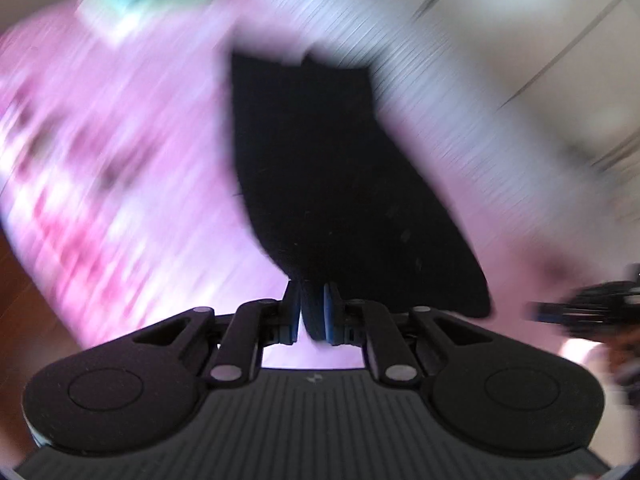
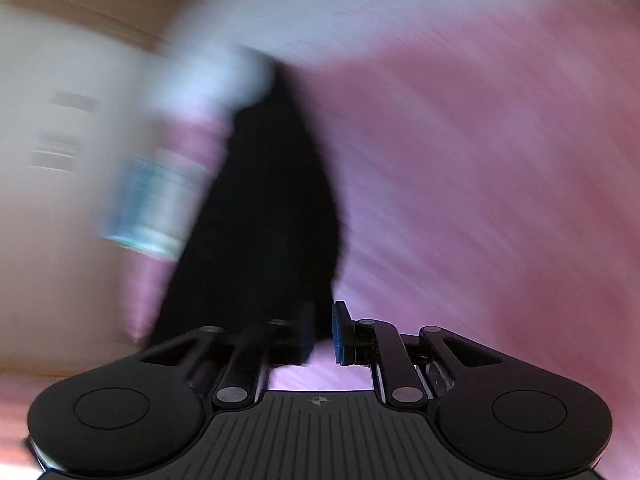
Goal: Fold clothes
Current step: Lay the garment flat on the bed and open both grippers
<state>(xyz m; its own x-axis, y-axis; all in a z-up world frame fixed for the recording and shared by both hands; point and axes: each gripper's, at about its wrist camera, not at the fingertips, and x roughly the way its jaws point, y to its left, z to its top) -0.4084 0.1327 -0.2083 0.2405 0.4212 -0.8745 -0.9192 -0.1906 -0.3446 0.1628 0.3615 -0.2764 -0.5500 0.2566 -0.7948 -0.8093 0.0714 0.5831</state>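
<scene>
Pink bedding (image 1: 132,168) blurring across the background, left gripper (image 1: 313,312) pinching the edge of a black garment (image 1: 320,168) between narrowed blue pads, right gripper (image 2: 320,332) clamping the same dark cloth, garment hanging stretched between both.

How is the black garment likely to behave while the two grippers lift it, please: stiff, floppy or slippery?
The black garment probably behaves floppy: it stretches away from the left gripper in a loose, curved-edged sheet. It seems light, since a thin pinch of cloth between the blue pads carries it. The right gripper also looks closed on an edge, so slipping seems unlikely, though blur limits certainty.
</scene>
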